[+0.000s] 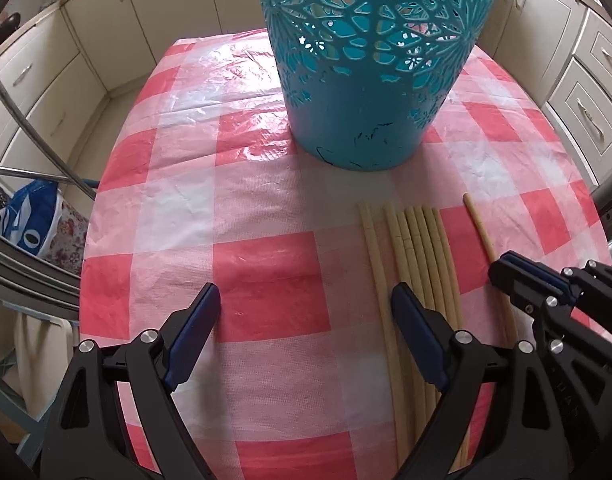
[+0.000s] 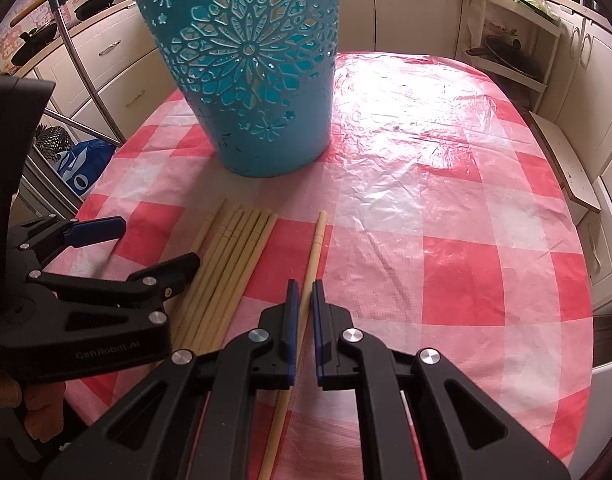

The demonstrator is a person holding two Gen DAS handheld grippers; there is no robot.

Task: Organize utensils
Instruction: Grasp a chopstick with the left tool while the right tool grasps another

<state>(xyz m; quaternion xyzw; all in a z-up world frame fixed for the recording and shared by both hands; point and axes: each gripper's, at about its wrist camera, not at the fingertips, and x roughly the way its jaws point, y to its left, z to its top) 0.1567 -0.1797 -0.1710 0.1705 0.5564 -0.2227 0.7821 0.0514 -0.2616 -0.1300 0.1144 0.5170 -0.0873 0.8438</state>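
Several pale wooden chopsticks (image 1: 421,248) (image 2: 234,248) lie side by side on the red-and-white checked tablecloth (image 1: 226,160) (image 2: 445,200). One single chopstick (image 1: 479,228) (image 2: 315,248) lies apart on their right. My right gripper (image 2: 304,286) (image 1: 505,270) is shut on this single chopstick near its middle, low over the cloth. My left gripper (image 1: 306,308) (image 2: 158,240) is open; its right finger hangs over the bundle's left edge and its left finger over bare cloth. A teal cut-out plastic basket (image 1: 365,80) (image 2: 258,100) stands upright just behind the chopsticks.
Cream kitchen cabinets (image 1: 46,80) (image 2: 585,80) surround the table. A metal chair frame (image 1: 34,136) and a blue bag (image 1: 30,220) (image 2: 82,164) sit off the table's left edge. A shelf with pans (image 2: 505,56) stands at the back right. A hand (image 2: 10,392) holds the left gripper.
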